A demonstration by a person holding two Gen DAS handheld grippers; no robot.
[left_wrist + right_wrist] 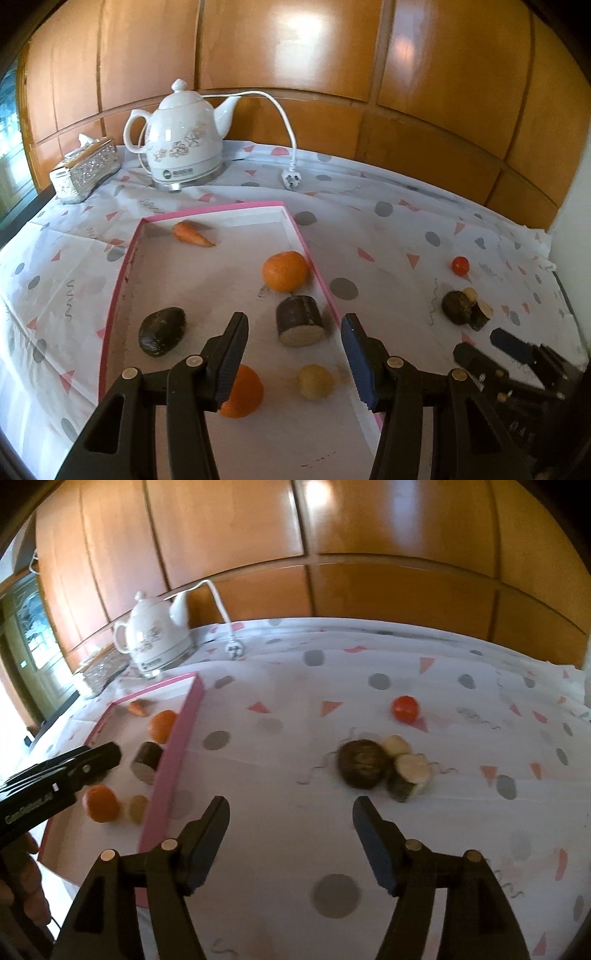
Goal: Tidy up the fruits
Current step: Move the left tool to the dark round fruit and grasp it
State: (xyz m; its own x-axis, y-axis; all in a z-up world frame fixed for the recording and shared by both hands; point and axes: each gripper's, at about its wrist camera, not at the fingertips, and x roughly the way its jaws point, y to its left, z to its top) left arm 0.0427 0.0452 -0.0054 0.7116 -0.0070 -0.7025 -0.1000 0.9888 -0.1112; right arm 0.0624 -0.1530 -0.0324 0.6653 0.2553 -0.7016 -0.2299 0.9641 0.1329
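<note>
A pink-rimmed white box (295, 223) holds a carrot (192, 233), two oranges (285, 271) (242, 393), a dark avocado (162, 331), a dark cut cylinder (300, 320) and a small tan fruit (316, 381). My left gripper (293, 350) is open and empty above the box. On the cloth to the right lie a red tomato (405, 709), a dark round fruit (364, 763) and two cut pieces (409, 776). My right gripper (290, 836) is open and empty, short of that cluster. It also shows in the left wrist view (491, 349).
A white electric kettle (184, 138) with its cord and plug (291, 179) stands at the back left beside a glittery tissue box (86, 170). Wooden panels run behind the table. The box's pink wall (173, 764) lies left of my right gripper.
</note>
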